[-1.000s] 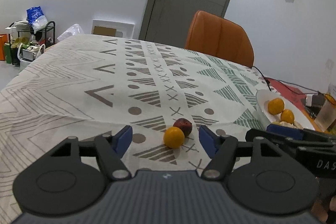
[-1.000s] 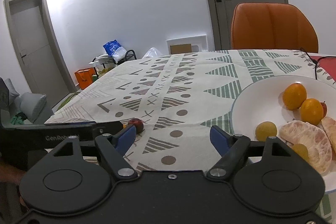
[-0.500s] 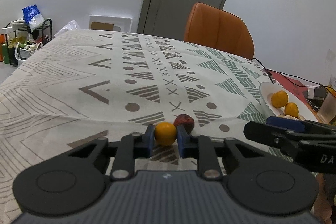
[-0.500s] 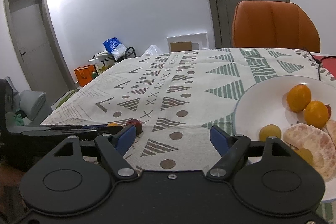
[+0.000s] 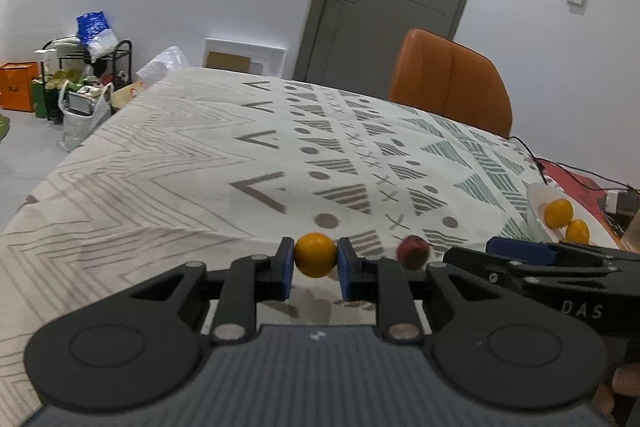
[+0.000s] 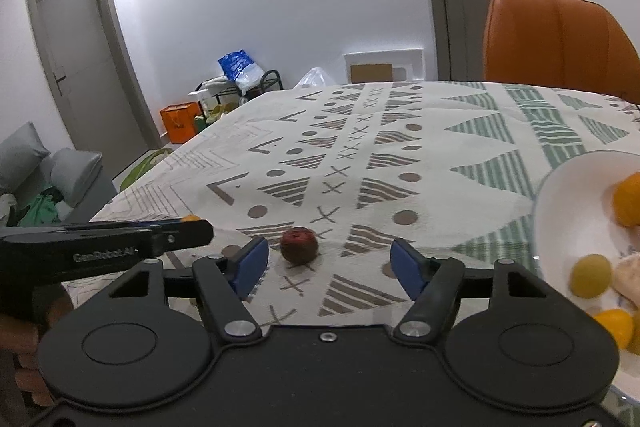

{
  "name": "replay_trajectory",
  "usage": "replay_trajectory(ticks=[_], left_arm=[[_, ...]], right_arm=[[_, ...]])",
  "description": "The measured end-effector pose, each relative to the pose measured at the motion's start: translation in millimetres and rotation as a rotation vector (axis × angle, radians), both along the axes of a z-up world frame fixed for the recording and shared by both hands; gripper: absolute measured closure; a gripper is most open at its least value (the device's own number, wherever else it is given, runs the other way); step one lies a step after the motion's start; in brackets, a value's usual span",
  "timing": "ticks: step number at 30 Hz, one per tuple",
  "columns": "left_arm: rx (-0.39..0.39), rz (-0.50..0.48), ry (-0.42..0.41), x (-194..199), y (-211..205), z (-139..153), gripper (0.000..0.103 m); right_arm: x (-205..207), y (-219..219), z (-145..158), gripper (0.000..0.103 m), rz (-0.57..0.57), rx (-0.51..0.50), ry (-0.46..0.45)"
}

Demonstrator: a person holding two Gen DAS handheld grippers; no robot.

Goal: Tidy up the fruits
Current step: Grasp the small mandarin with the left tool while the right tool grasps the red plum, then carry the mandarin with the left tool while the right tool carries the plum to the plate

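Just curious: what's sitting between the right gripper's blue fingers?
In the right wrist view, a dark red fruit lies on the tablecloth between the open right gripper, nearer its left finger.

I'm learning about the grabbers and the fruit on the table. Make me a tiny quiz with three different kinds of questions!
1. True or false: the left hand-held gripper is shut on the small orange fruit.
2. Which fruit lies on the tablecloth between the open fingers of the right hand-held gripper?
A. a banana
B. the dark red fruit
C. a green apple
3. Fill in: the other fruits sit on the white ____.

Key: 1 true; 2 B; 3 plate.
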State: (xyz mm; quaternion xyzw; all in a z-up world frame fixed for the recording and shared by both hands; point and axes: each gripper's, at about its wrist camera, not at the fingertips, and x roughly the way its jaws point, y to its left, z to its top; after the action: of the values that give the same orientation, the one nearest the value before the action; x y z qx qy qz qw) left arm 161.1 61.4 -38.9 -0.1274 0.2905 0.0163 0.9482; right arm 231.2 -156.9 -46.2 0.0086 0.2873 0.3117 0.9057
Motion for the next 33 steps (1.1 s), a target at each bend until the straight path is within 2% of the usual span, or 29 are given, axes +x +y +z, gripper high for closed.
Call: replay_trajectory(ticks=[4,13,15,17,20,33], left_arm=[[-0.005,0.028,-0.006,-6,13,2,0.082],[-0.002,0.069,0.006,-14,33,2,0.082],[-0.004,0.072,0.006,-15,33,2,0.082],[-0.004,0.071,0.001,-16,32,4,0.082],[-0.001,0.060,-0.008,-17,28,6,0.082],[0.003,-0.003,-0.030,-14,-2,13,0.082]], right_arm=[[2,12,-1,0.041,0.012,-0.020,0.009],[11,36,-8,0.044,0.024,-0.051,0.029],[14,41,-11,0.051,0.029,-0.062,0.027],[13,43,-10,0.079,0.014,-0.092,0.007],[12,34,-7,0.080,0.012,-0.048,0.035],[-8,-6,5,0.080,-0.054,-0.016,-0.022]])
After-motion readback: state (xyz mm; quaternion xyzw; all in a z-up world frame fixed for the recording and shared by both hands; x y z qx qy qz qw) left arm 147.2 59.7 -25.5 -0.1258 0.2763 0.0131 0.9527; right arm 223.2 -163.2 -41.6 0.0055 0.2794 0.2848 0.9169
